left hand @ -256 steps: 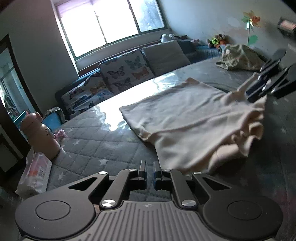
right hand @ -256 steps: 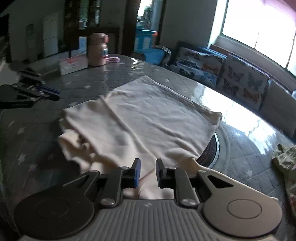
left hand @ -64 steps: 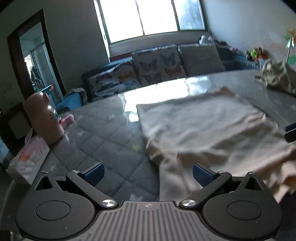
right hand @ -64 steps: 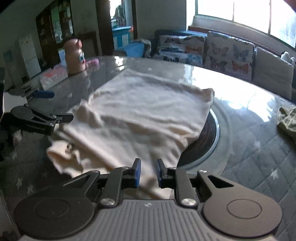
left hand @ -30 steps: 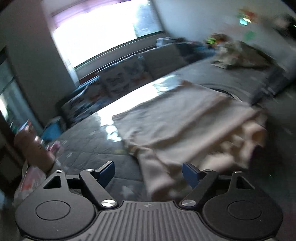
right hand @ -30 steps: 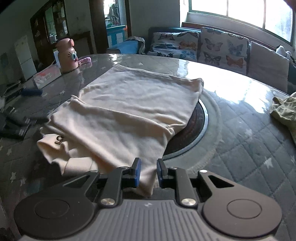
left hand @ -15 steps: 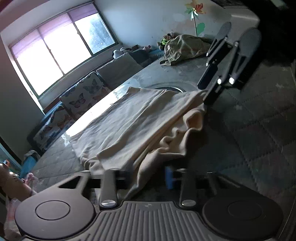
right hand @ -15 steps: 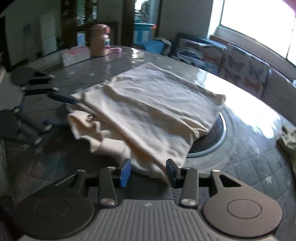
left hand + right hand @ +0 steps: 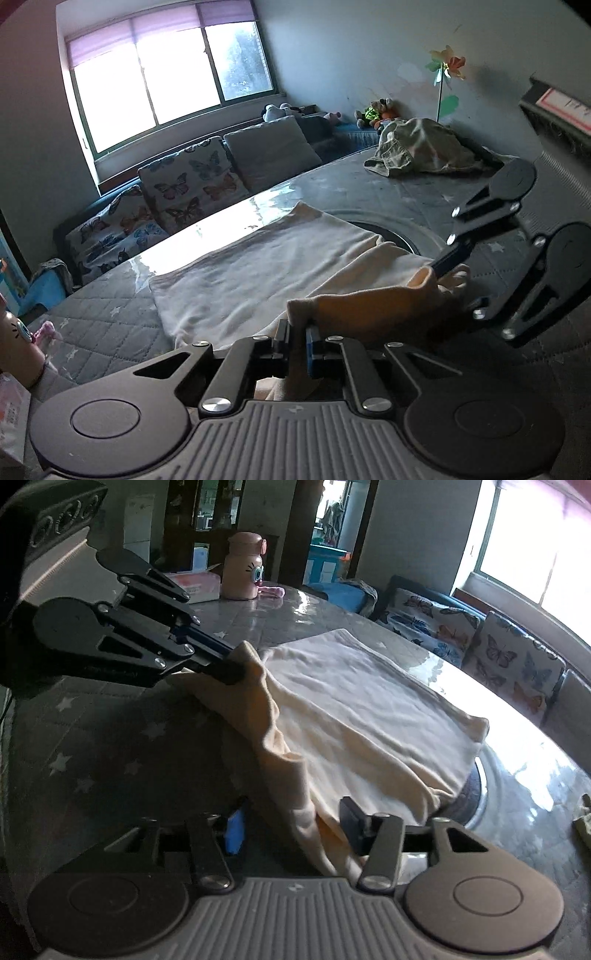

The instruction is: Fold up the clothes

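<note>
1. Left claw (image 9: 297, 341) first: the jaws are pinched together on the near edge of the cream-coloured soft knit garment (image 9: 258, 273), with a fold of it bunched up right at the fingertips. From the other camera the same left claw (image 9: 231, 672) has that corner lifted a bit off the surface.

2. Right claw (image 9: 293, 829) is a different story. Its jaws stand apart with a hanging fold of the cream garment (image 9: 362, 716) running down between them, so it's around the cloth but not clamped yet. In the left view the right claw (image 9: 441, 264) pokes into the bunched edge, though I can't tell the grip from there.

3. So my read is we're at the "grab both near corners" step. I'd close the right side on just the edge layers, not a fat wad, or the fold will come out lumpy.

4. Once both hold, pull the two corners apart a little to take out the sag between them, then carry the edge over to the far side.

5. The rest of the garment lies flat on the grey quilted star-print worktop (image 9: 92, 746), partly over a dark round inset (image 9: 391, 236). Lift high enough that it doesn't drag.

6. An olive crumpled garment (image 9: 417, 151) sits well apart at the far end, no bother.
</note>
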`<state>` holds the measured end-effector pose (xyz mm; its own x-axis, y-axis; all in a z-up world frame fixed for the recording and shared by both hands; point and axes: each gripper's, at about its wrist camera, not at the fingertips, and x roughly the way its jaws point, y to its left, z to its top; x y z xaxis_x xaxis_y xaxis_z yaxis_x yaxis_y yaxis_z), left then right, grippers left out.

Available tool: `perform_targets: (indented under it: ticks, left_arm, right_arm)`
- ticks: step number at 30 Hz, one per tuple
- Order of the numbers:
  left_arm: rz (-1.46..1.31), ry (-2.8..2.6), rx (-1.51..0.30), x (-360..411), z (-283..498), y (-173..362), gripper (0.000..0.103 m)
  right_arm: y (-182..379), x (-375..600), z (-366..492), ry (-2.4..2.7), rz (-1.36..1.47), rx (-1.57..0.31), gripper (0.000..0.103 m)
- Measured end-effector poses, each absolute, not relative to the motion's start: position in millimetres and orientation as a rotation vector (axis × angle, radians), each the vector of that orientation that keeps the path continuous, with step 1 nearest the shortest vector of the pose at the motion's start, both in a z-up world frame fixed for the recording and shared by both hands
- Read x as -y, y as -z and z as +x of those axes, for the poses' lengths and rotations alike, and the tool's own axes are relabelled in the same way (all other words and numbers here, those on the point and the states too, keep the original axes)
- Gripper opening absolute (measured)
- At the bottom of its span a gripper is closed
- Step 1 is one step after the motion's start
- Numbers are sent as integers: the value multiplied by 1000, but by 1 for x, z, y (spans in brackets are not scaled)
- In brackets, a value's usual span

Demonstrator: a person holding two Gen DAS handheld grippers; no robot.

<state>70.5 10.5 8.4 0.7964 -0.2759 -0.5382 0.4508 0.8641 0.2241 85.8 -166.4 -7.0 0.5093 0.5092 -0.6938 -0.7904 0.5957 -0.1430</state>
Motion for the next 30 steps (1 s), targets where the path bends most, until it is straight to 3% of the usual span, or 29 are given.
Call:
perform_targets:
  ticks: [1,4,9,12,15,20,22,23,30]
  left_arm:
    - [352,401,-521,-12,70,-7,11]
    - [355,410,-522,-17,62,-5,16]
    - [407,391,-524,-23,43,4,41]
    - [455,387,-522,-22,34,12,50]
    - [507,369,-519,-18,30,21,51]
    - [529,337,-540,-19,40,30,46]
    - [537,317,-553,-22,46,32,19]
    - [535,310,-557,-24,47,33,14]
    - [538,308,-508,-29,28,13,8]
  right_arm:
    - [8,165,89,-821,-468,-662,31]
    - [5,168,100,-813,-401,-694,17]
    - [-6,177,113,-797,-298,-717,12]
    - [-10,177,116,-791,-286,-713,12]
    - [-14,176,116,-788,-279,-702,11]
    - [-22,176,115,-777,-259,-679,11]
    - [-23,176,114,-773,-255,-668,10]
    - [-23,175,113,-771,-256,-663,10]
    - [-33,179,94,-808,-270,-610,9]
